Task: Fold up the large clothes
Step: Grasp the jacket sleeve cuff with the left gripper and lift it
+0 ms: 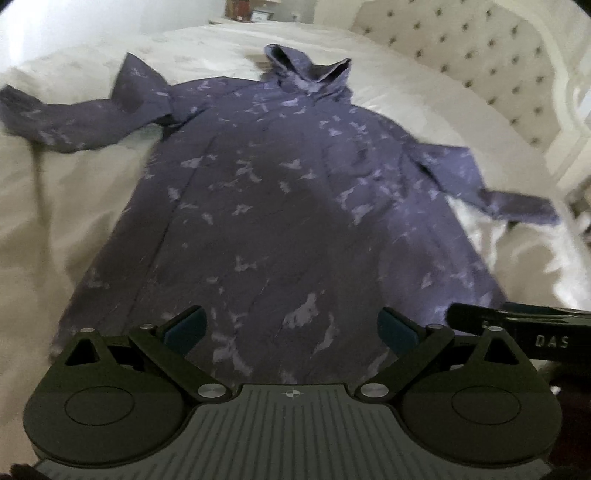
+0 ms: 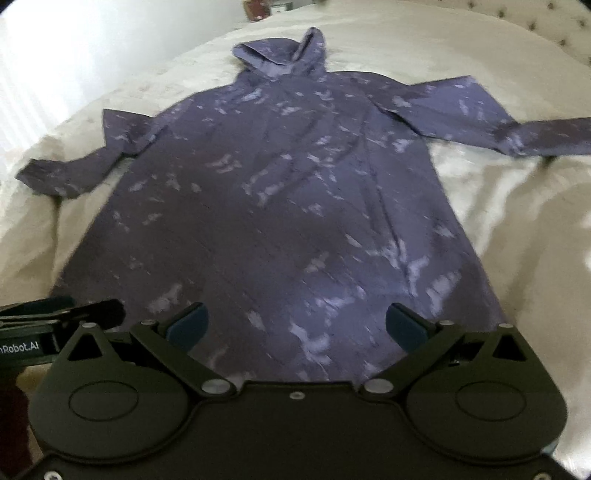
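1. Left gripper [image 1: 291, 326] sits at the bottom of the left wrist view, jaws spread wide, nothing between them; blue pads [image 1: 186, 326] show on the inner faces.
2. Right gripper [image 2: 297, 326] sits at the bottom of the right wrist view, jaws also spread wide and holding nothing.
3. Containers: none seen in either view.
4. Hooded garment [image 1: 280, 206], purple with pale blotches, lies flat on the bed [image 1: 66, 229]. Its hem is nearest, just beyond both sets of jaws and partly framed between them; whether the fingers touch the cloth I cannot tell.
5. Garment body fills the middle of both frames and narrows toward the far end.
6. Sleeves are spread out to either side: one sleeve [image 1: 70, 122] reaches the left edge of the left wrist view, the other sleeve [image 1: 498, 192] reaches mid right.
7. Hood [image 1: 306, 70] lies at the far end, upper centre, open side up.
8. Only the left wrist view shows the padded, buttoned headboard [image 1: 472, 62] clearly, upper right, plus the right gripper's finger edge at lower right with the letters "DAS".
9. Only the right wrist view shows the left gripper's side at lower left with the lettering "Robot.AI" [image 2: 20, 347].
10. Both views are blurred; small items [image 1: 245, 11] at top centre are unreadable.
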Demonstrator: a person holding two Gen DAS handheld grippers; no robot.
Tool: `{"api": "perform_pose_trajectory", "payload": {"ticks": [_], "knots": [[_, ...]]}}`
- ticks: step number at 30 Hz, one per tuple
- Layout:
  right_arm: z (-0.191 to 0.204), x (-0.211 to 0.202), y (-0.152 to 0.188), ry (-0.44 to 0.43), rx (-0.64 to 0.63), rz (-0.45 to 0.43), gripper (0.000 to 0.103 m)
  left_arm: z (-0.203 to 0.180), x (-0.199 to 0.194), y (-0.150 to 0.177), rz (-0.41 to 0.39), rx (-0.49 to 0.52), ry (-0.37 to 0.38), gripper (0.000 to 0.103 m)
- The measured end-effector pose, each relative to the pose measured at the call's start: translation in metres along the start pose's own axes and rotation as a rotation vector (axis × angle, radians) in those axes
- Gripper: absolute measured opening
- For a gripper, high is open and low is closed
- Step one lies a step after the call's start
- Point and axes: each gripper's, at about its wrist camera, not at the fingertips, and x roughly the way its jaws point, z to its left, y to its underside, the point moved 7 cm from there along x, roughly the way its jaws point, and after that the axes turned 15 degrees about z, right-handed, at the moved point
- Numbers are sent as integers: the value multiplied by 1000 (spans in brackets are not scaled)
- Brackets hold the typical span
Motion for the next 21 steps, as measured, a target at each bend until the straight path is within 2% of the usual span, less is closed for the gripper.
{"api": "perform_pose_trajectory", "payload": {"ticks": [2, 4, 7, 9, 15, 21], "knots": [[5, 1, -11, -51, -10, -1, 102, 9, 1, -10, 2, -6, 27, 101], [8, 4, -23, -118, -3, 5, 102, 22, 0, -22, -9, -16, 22, 100], [14, 11, -43, -236, 32, 31, 102, 45, -5, -44, -45, -29, -22, 100], [17, 16, -56, -275, 57, 37, 102, 66, -9, -60, -64, -45, -52, 100], [25, 22, -91, -223, 45, -20, 102, 142, -25, -109, -131, -132, -163, 100], [31, 33, -113, -155, 14, -48, 102, 222, -39, -150, -212, -223, -320, 100]]}}
